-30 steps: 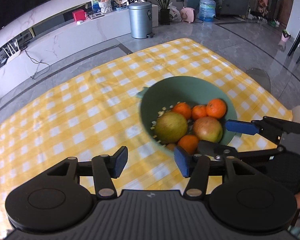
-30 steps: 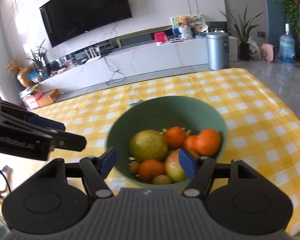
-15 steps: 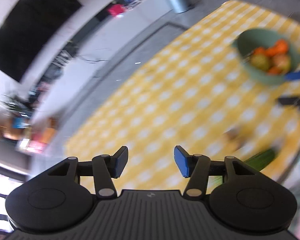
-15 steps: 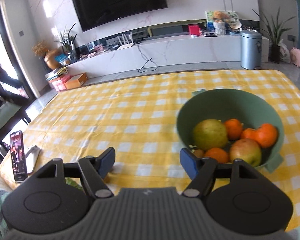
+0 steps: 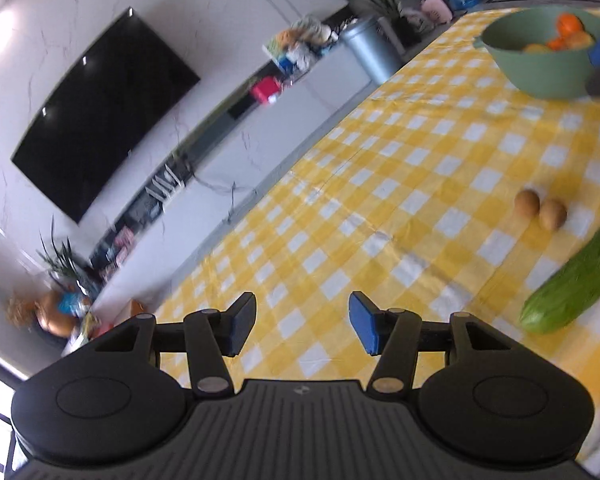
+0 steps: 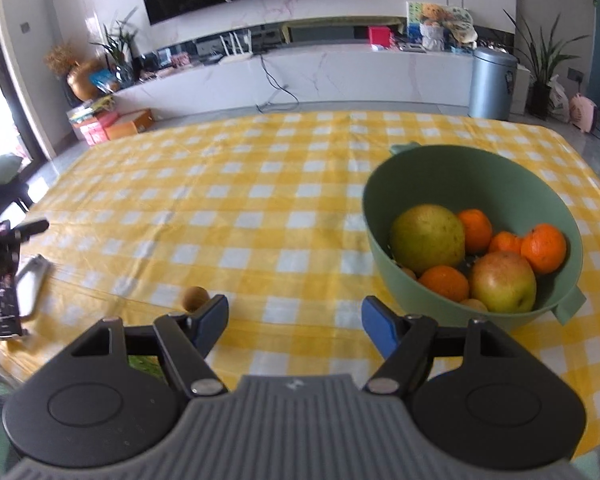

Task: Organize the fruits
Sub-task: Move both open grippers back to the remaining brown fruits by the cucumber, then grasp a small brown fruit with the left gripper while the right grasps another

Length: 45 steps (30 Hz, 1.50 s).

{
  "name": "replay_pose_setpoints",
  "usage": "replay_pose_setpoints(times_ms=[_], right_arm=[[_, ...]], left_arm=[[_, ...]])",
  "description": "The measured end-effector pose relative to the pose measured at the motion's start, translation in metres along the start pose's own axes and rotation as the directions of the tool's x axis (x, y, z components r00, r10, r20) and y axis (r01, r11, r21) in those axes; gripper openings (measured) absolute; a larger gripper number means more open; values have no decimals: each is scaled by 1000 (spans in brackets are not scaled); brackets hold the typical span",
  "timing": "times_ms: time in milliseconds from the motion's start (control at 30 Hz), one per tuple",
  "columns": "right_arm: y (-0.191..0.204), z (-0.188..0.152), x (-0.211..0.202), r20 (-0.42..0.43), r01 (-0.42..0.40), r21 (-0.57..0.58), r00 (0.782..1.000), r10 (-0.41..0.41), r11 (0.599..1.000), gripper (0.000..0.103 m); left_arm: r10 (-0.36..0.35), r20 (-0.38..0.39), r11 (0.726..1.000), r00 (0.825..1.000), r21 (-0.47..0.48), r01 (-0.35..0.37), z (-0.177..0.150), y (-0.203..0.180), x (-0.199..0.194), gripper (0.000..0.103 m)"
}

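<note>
A green bowl [image 6: 476, 172] on the yellow checked tablecloth [image 6: 260, 216] holds a yellow-green pear [image 6: 427, 239], an apple [image 6: 503, 281] and several oranges [image 6: 543, 242]. It also shows far right in the left wrist view [image 5: 540, 68]. Two small brown fruits [image 5: 540, 209] and a green cucumber [image 5: 576, 280] lie on the cloth, right of my left gripper [image 5: 296, 328], which is open and empty. My right gripper [image 6: 294, 322] is open and empty, left of the bowl. One brown fruit [image 6: 194, 298] sits behind its left finger.
A phone [image 6: 4, 300] and a flat white item [image 6: 30, 286] lie at the table's left edge. The left gripper's tip [image 6: 16, 232] shows at far left. A TV console, a bin [image 6: 492, 82] and plants stand beyond the table.
Both grippers have swung left away from the bowl. The left one now faces the left part of the table, with the brown fruits and the cucumber in view. Both stay open.
</note>
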State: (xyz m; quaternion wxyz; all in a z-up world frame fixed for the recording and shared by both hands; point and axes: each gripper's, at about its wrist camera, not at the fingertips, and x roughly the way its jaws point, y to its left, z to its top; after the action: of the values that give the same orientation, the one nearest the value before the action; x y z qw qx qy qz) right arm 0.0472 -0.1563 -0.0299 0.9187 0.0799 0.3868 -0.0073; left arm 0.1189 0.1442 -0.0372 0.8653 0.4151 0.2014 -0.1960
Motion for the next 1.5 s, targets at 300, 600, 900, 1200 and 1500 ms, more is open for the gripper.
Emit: replay_pose_setpoints(times_ms=[300, 600, 900, 1200, 1500], right_arm=[[17, 1, 26, -9, 35, -24, 999, -35, 999, 71], [39, 3, 44, -4, 5, -70, 1000, -5, 998, 71], [59, -2, 67, -102, -100, -70, 990, 93, 992, 59], [72, -4, 85, -168, -177, -45, 972, 167, 983, 40], [69, -7, 89, -190, -217, -19, 959, 210, 976, 25]], left_arm=[[44, 62, 996, 997, 81, -49, -43, -9, 21, 65], [99, 47, 986, 994, 131, -105, -60, 7, 27, 65], [-90, 101, 992, 991, 92, 80, -12, 20, 11, 78], [-297, 41, 949, 954, 119, 291, 8, -4, 26, 79], [-423, -1, 904, 906, 74, 422, 25, -20, 30, 76]])
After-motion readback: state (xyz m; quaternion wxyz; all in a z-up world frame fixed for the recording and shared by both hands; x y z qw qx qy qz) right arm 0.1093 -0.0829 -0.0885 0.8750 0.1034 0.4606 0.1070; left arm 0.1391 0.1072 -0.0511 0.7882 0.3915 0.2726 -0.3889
